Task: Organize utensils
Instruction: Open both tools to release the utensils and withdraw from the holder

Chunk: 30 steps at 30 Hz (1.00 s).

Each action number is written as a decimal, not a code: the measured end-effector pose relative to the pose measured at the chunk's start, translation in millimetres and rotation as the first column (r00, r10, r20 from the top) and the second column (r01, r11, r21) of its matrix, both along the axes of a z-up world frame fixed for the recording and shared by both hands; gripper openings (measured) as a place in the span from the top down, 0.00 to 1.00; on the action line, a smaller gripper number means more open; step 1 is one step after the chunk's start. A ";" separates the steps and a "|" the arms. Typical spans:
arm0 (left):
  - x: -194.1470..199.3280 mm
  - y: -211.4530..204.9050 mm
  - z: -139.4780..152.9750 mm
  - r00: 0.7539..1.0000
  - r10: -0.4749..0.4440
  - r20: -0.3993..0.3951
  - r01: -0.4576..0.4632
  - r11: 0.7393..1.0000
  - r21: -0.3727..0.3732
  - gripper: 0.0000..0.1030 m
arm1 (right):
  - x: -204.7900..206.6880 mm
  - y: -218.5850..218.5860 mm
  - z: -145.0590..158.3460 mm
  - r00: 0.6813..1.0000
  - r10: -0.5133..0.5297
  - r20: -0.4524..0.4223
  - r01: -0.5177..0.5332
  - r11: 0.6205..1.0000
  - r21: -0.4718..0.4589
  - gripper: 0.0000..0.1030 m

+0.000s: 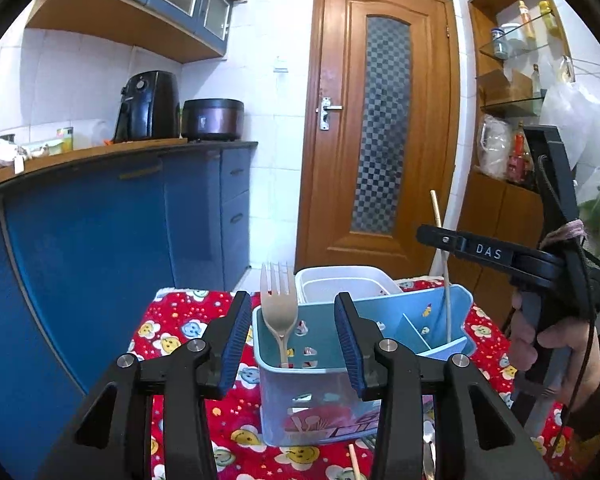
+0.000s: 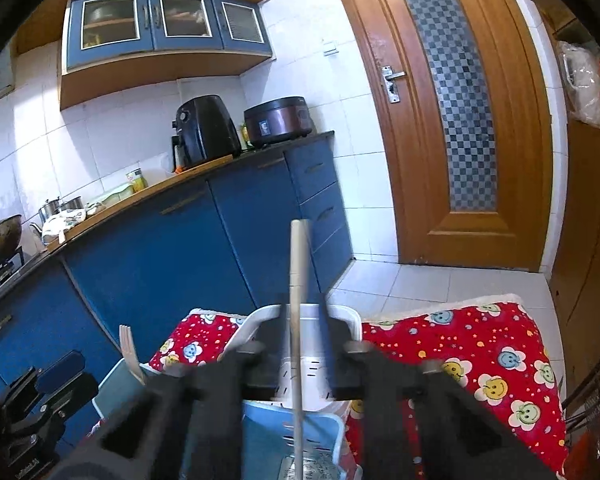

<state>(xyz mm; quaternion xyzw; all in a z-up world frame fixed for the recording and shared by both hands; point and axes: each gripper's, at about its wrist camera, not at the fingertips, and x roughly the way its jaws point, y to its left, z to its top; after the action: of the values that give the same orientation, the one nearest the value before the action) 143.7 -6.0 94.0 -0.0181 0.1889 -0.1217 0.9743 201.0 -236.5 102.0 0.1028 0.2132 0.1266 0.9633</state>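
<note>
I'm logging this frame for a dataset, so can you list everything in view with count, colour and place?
Utensil caddy: one, light blue, on the tablecloth, divided inside.
Fork: one, beige, upright in the caddy's left compartment.
Chopstick: one, pale wood, upright in the right compartment.
White basket: one, behind the caddy.
Tablecloth: one, red with smiley flowers.
Air fryer: one, black, on the counter.
Cooker: one, dark, beside it.
Door: one, brown wood.
Left gripper: open, before the caddy.
Right gripper: shut on the chopstick.
</note>
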 end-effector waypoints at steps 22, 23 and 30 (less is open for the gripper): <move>-5.1 8.6 -8.7 0.999 0.003 -0.036 -0.004 1.000 -0.024 0.57 | -36.2 10.2 8.6 0.993 0.007 0.117 0.001 0.998 -0.063 0.62; -6.4 8.8 -8.4 0.999 0.001 -0.037 -0.002 1.000 -0.024 0.57 | -40.6 8.2 11.5 0.993 0.001 0.120 0.006 0.998 -0.058 0.62; -17.4 12.3 -7.9 0.998 -0.008 -0.062 0.006 1.000 -0.028 0.57 | -71.5 -4.8 15.3 0.997 -0.016 0.070 0.017 1.000 -0.011 0.60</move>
<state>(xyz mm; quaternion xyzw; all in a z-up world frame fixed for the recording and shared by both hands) 126.2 6.3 86.1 -0.0350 0.2176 -0.1272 0.9671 129.5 -241.3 117.3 0.0945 0.1792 0.1207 0.9718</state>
